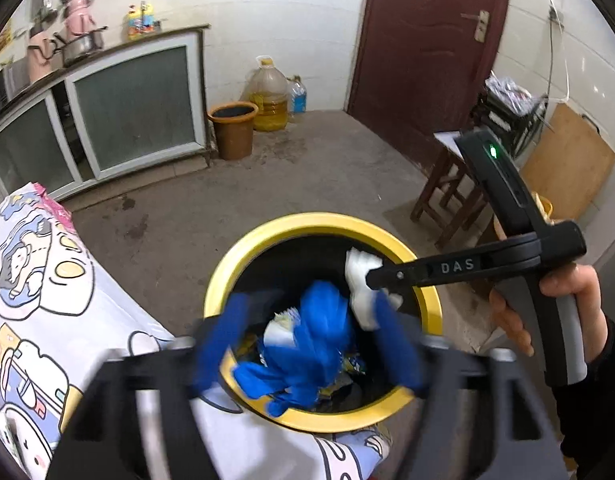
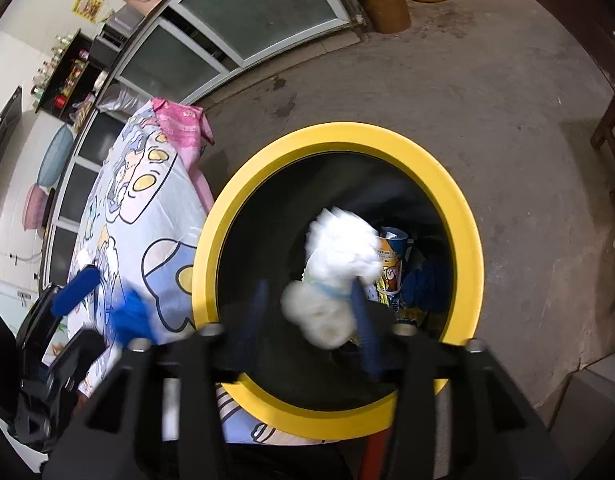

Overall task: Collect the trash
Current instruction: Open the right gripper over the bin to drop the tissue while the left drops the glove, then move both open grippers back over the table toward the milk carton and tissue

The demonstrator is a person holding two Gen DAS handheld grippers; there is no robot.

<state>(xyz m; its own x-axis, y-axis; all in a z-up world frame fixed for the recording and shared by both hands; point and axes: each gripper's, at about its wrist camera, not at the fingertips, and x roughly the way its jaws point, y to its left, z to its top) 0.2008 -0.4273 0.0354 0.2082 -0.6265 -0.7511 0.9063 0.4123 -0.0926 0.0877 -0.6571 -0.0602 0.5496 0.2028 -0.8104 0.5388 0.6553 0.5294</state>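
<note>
A black bin with a yellow rim stands on the floor beside the table. My left gripper is open over the bin; a blue crumpled piece hangs blurred between its fingers, touching neither pad. My right gripper is open over the bin mouth; a white crumpled tissue is at its right finger, blurred. From the left wrist view the right gripper reaches in from the right. Snack wrappers lie inside the bin.
A table with a cartoon cloth stands left of the bin. An orange bucket, an oil jug, a wooden stool, a cabinet and a brown door surround the concrete floor.
</note>
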